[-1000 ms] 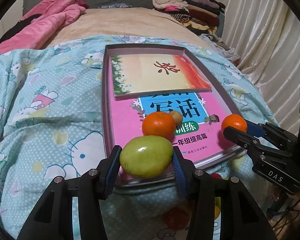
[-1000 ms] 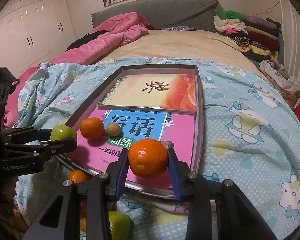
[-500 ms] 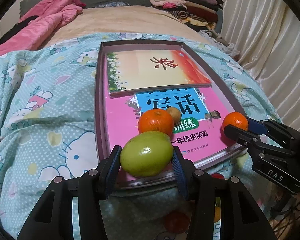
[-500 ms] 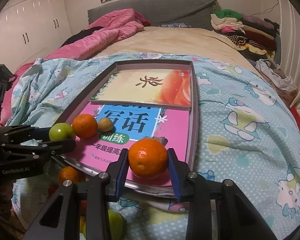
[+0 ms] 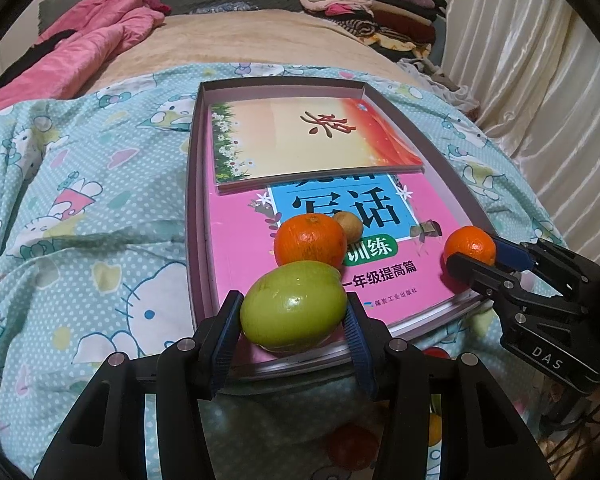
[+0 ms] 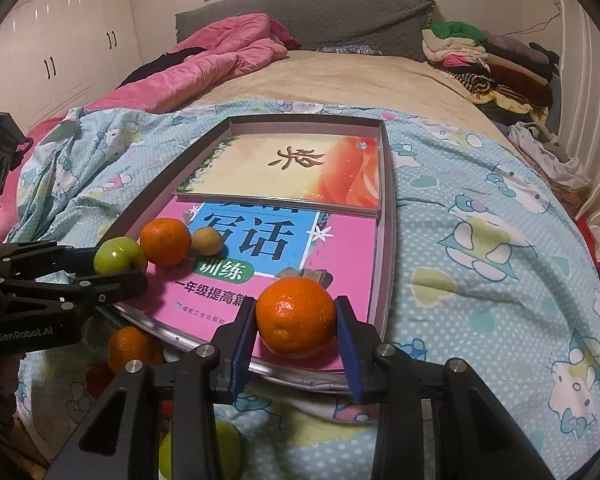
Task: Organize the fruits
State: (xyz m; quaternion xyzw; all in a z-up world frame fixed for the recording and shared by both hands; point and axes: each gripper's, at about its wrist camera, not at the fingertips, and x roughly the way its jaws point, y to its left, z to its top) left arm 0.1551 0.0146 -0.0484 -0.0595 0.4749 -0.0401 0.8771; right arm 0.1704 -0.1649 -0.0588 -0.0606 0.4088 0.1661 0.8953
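Left claw [image 5: 294, 316]: its 2 blue pads are pressing on the sides of a green fruit [image 5: 294, 310], which is filling the gap between them; the jaws are standing partly apart, only as wide as the fruit.
Green fruit: it is sitting at the near left corner of the tray [image 5: 194, 184], over the pink book [image 5: 240, 248], just in front of a loose orange [image 5: 310, 245].
Right claw [image 6: 296, 324]: its pads are clamping an orange [image 6: 296, 316] from both sides, the jaws being narrowly apart around it.
Held orange: it is sitting at the near edge of the tray, on the right part of the pink book; whether it is touching the cover I cannot tell.
Loose orange: it is lying on the pink book with a small brown fruit [image 5: 349, 227] touching it on the far right side.
Tray: it is lying on a blue cartoon-print quilt [image 5: 80, 220] on the bed, holding the pink book and a yellow-orange book [image 5: 300, 140] that is overlapping the pink book's far end.
Below the tray: in the right wrist view, another orange [image 6: 130, 346] and a green fruit [image 6: 228, 448] are showing under the bed's near edge, partly hidden by the claws.
Background: a pink duvet [image 6: 228, 56] is lying at the left of the bed and a pile of folded clothes [image 6: 484, 56] at the far right.
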